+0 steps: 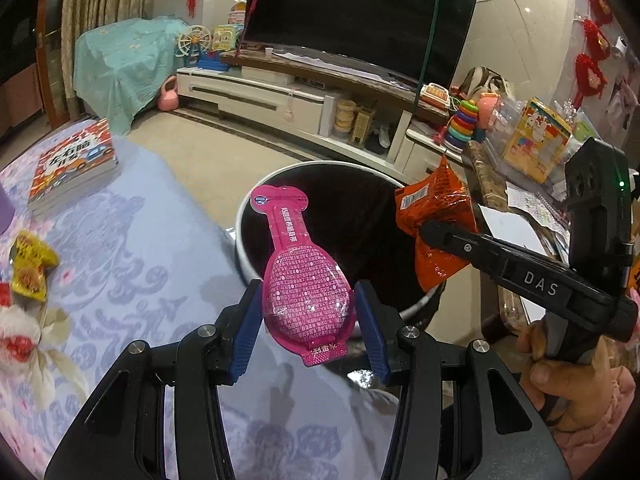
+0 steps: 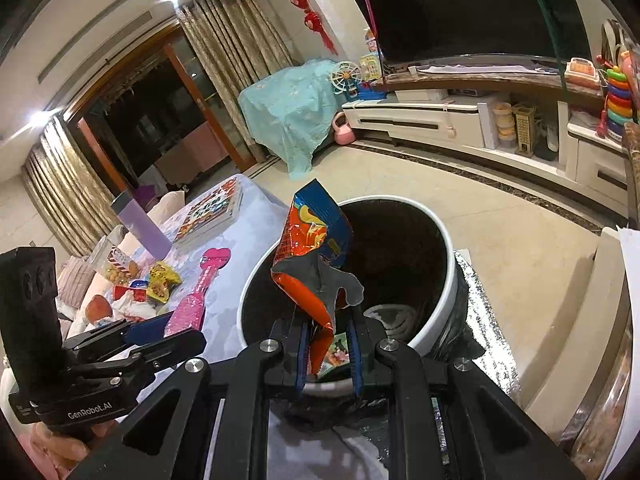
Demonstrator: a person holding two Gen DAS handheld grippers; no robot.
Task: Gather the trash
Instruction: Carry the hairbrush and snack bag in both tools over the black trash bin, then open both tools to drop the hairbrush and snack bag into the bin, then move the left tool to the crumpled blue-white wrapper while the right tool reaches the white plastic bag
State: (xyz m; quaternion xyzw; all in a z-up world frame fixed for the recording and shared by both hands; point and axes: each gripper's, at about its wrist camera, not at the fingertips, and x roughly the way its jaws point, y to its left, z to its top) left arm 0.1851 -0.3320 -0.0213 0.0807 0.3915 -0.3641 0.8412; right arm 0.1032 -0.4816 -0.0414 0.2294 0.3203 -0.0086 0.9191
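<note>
Nearest, the left gripper (image 1: 308, 320) is closed on a pink bulb-shaped packet (image 1: 296, 264), its blue pads pressing the bulb's two sides. The packet's long axis runs forward along the fingers, its neck reaching over the near rim of the trash bin (image 1: 256, 184). The bulb itself appears to sit over the cloth-covered table (image 1: 132, 264), short of the opening.

The right gripper (image 2: 329, 354) pinches an orange snack wrapper (image 2: 316, 240) at a narrow setting. The wrapper stands upright from the jaws and hangs directly above the bin's dark interior.

Judgement: the right hand is the better placed to let go; the left needs to travel further forward and right.

Farther left on the table, a yellow wrapper (image 1: 30, 266) and other scraps remain uncollected.
</note>
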